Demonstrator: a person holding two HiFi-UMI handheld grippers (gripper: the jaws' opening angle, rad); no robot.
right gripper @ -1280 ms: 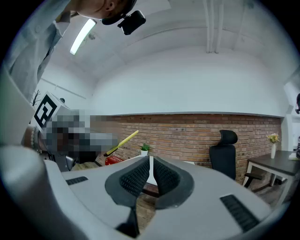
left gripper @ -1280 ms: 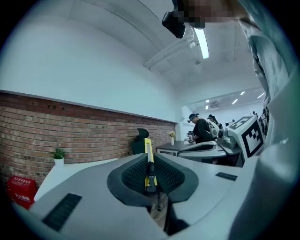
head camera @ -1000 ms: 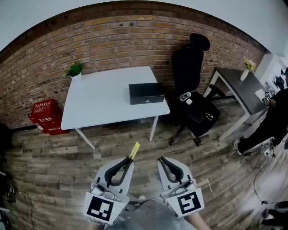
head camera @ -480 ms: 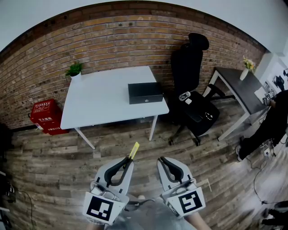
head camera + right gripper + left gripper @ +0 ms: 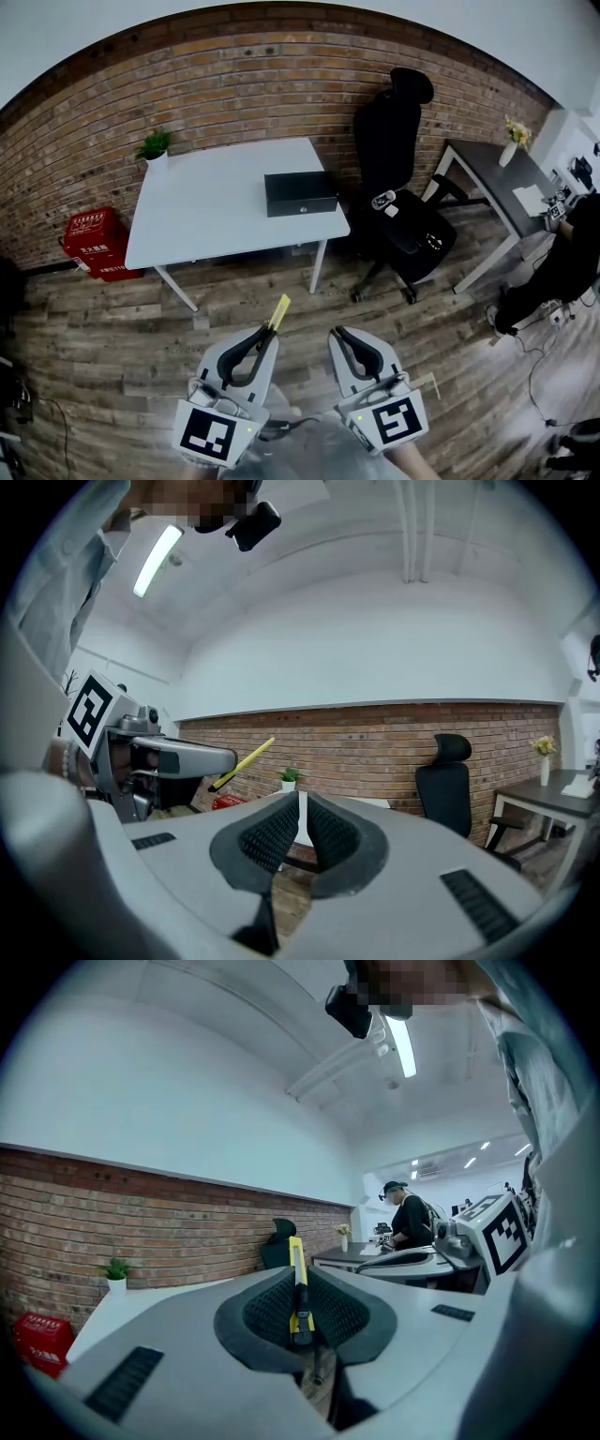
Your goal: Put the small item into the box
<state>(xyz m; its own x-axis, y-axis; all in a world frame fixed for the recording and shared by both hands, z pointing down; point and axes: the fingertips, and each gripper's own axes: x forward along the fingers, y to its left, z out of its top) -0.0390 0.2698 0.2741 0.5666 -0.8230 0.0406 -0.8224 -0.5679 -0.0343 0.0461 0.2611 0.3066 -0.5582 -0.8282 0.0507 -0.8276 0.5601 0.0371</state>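
Note:
A black box sits closed at the right edge of a white table, far ahead of both grippers. My left gripper is shut on a slim yellow utility knife, whose tip sticks out past the jaws. In the left gripper view the knife stands upright between the ribbed pads. My right gripper is shut with nothing in it, and its pads almost touch. Both grippers hang above the wooden floor, well short of the table.
A black office chair stands right of the table, with a dark desk beyond it. A person in black is at the far right. A red box sits by the brick wall at left, and a small plant is on the table's back corner.
The table and box have drifted slightly left in the head view. The person at the far right has shifted. Both grippers hold as before.

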